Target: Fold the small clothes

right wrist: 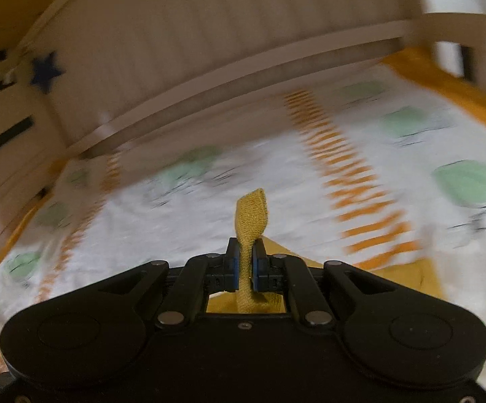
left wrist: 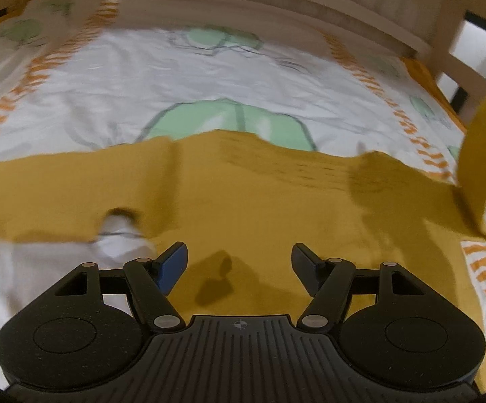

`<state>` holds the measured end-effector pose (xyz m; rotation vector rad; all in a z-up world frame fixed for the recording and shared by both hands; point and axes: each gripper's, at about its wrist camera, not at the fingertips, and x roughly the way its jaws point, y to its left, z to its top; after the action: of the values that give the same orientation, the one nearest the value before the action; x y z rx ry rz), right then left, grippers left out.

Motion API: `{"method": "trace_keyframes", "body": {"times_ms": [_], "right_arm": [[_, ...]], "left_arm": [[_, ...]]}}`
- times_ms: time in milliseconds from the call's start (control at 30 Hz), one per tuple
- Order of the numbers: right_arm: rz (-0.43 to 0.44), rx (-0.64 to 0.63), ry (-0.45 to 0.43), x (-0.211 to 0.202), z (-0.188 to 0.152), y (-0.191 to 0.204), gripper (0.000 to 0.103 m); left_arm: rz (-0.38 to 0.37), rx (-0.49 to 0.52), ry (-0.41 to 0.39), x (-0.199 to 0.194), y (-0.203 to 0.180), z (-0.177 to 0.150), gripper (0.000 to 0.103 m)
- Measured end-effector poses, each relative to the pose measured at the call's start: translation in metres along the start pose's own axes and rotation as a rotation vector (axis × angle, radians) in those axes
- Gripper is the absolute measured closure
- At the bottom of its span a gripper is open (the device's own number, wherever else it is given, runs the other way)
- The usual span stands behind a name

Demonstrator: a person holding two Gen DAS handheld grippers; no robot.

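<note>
- Two spread fingers of the left gripper (left wrist: 239,262) hover over the mustard garment (left wrist: 243,194), gripping nothing; the garment lies flat on the bedsheet (left wrist: 142,77).
- Right gripper (right wrist: 245,268) pinches a garment corner above the bedsheet.

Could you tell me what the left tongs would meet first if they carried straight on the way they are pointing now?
Most likely the mustard-yellow garment, which lies spread on the patterned bed sheet directly ahead of the open left tongs. Nothing stands between the fingers and the cloth, though blur leaves the depth uncertain.
</note>
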<state>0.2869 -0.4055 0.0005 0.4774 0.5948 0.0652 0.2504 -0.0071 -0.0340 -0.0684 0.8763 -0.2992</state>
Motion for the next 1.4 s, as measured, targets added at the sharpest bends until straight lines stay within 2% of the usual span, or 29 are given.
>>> {"method": "trace_keyframes", "body": {"times_ms": [300,400,567,600,667,733,867,967,1100,1167,1400], "right_arm": [[0.158,-0.057,0.116,0.078,-0.055,0.1,0.088],[0.181,-0.067,0.146,0.098,-0.073,0.116,0.086],[0.204,-0.055,0.202,0.115,-0.098,0.128,0.076],[0.209,-0.048,0.213,0.117,-0.101,0.127,0.072],[0.217,-0.038,0.218,0.112,-0.105,0.124,0.043],[0.223,-0.035,0.207,0.108,-0.105,0.118,0.033],[0.215,-0.014,0.169,0.092,-0.098,0.101,0.03],[0.184,-0.007,0.132,0.074,-0.091,0.08,0.026],[0.147,0.004,0.103,0.053,-0.091,0.052,0.024],[0.127,0.014,0.088,0.042,-0.093,0.036,0.019],[0.082,0.068,0.067,0.021,-0.108,-0.005,0.019]], "left_arm": [[0.025,-0.068,-0.021,-0.019,0.047,-0.012,0.036],[0.022,-0.079,-0.023,-0.021,0.056,-0.015,0.036],[0.015,-0.086,-0.023,-0.017,0.059,-0.016,0.036],[0.013,-0.086,-0.024,-0.016,0.06,-0.016,0.036],[0.01,-0.084,-0.024,-0.015,0.059,-0.015,0.036],[0.005,-0.082,-0.027,-0.015,0.055,-0.013,0.036],[-0.017,-0.077,-0.029,-0.011,0.045,-0.008,0.036],[-0.03,-0.073,-0.025,-0.005,0.035,-0.003,0.036],[-0.045,-0.073,-0.009,0.007,0.023,0.001,0.036],[-0.049,-0.076,0.003,0.015,0.017,0.003,0.036],[-0.041,-0.078,0.025,0.042,0.0,0.01,0.036]]}}
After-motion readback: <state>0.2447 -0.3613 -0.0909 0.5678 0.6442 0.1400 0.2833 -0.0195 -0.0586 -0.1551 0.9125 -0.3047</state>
